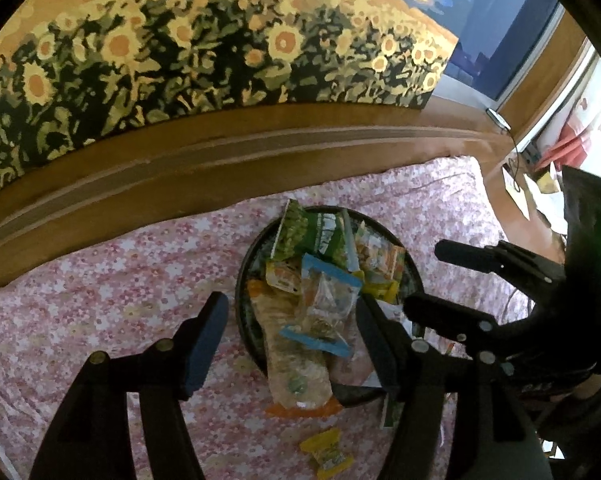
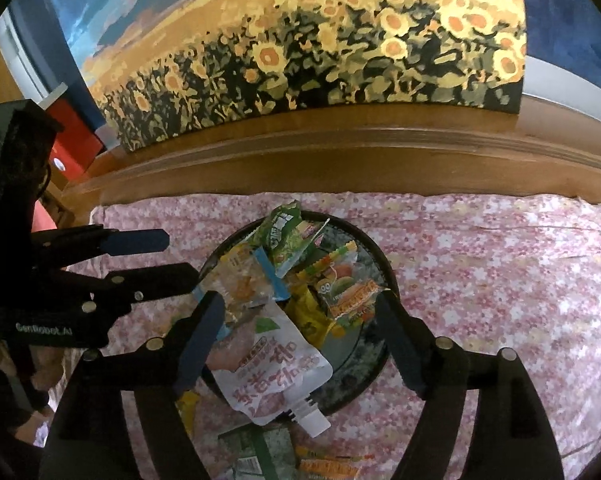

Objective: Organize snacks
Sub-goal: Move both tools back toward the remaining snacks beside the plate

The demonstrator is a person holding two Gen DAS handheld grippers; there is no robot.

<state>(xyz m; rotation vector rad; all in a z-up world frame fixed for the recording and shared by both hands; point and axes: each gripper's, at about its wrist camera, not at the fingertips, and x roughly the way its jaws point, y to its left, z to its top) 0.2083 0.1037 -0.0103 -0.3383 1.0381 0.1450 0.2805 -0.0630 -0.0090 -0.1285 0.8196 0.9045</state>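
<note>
A round dark tray sits on the pink floral bedsheet and holds several snack packets. Among them are a green packet, a clear blue-edged packet, a long orange-ended packet, a white spouted pouch and a colourful gummy packet. My left gripper is open above the tray's near side, with nothing between its fingers. My right gripper is open over the white pouch. Each gripper shows in the other's view, the right and the left.
A small yellow packet lies on the sheet in front of the tray. More packets lie on the sheet by the tray's near rim. A wooden headboard with a sunflower painting stands behind. A bedside table with clutter is at the right.
</note>
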